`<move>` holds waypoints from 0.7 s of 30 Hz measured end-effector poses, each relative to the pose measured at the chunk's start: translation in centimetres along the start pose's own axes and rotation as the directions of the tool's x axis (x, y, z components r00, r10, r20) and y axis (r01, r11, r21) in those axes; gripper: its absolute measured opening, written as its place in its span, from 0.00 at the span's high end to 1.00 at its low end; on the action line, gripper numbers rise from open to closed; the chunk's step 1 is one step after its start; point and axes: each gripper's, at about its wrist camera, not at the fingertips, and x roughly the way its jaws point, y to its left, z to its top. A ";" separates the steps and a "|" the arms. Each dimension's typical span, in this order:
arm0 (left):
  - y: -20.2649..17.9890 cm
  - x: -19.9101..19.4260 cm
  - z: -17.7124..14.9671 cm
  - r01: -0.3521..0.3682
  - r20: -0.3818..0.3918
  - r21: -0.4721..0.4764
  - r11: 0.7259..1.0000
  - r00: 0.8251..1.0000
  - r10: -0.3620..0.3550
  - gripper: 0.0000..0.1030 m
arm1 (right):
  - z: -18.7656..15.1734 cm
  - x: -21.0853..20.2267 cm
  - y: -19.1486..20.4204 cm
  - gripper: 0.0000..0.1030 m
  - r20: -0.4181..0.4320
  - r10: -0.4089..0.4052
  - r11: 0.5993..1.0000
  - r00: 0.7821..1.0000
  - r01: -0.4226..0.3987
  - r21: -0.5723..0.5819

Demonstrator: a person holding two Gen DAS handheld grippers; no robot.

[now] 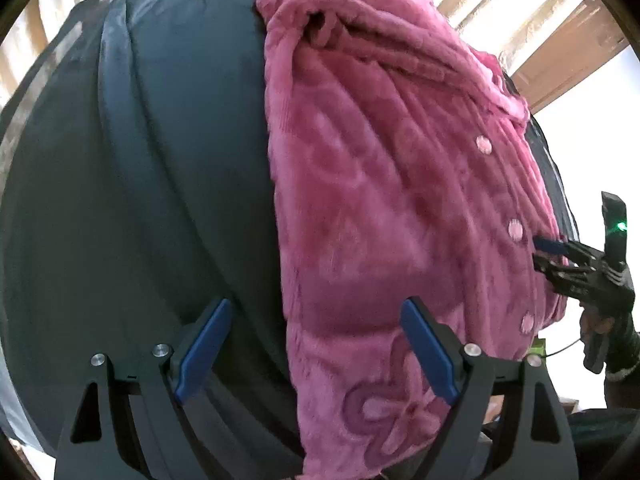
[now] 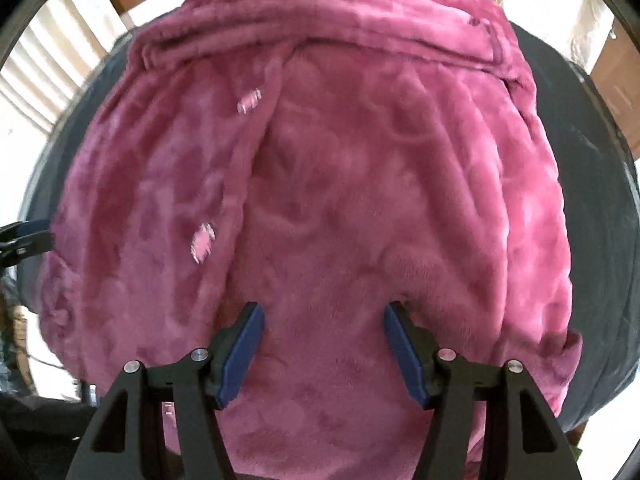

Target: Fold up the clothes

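Jacket (image 1: 384, 200) lengthwise, collar far, buttons up

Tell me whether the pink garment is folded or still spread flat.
Partly folded. The pink garment lies on the dark cushion with one front panel lapped over along the button line; collar bunched at the top, not a finished fold.

One pink fleece garment (image 1: 380, 200) is seen ahead of the fingers, three buttons (image 1: 515, 229) counted, over one dark cushion (image 1: 160, 180).
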 end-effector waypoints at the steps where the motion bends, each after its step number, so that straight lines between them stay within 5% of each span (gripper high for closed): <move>1: 0.1 0.0 -0.7 0.006 -0.001 0.002 1.000 1.000 -0.006 0.13 | -0.2 0.1 0.2 0.34 0.010 -0.016 1.000 1.000 0.016 -0.001; 7: -0.3 -0.3 -3.0 0.024 0.023 0.026 0.999 0.999 -0.025 0.13 | -0.7 0.5 0.4 0.13 0.043 -0.044 0.998 0.998 0.042 0.045; 21: -2.6 -2.8 -8.8 0.040 0.092 -0.057 0.998 0.995 -0.035 0.13 | -3.3 -0.9 0.1 0.07 0.099 0.002 1.000 0.995 -0.001 -0.004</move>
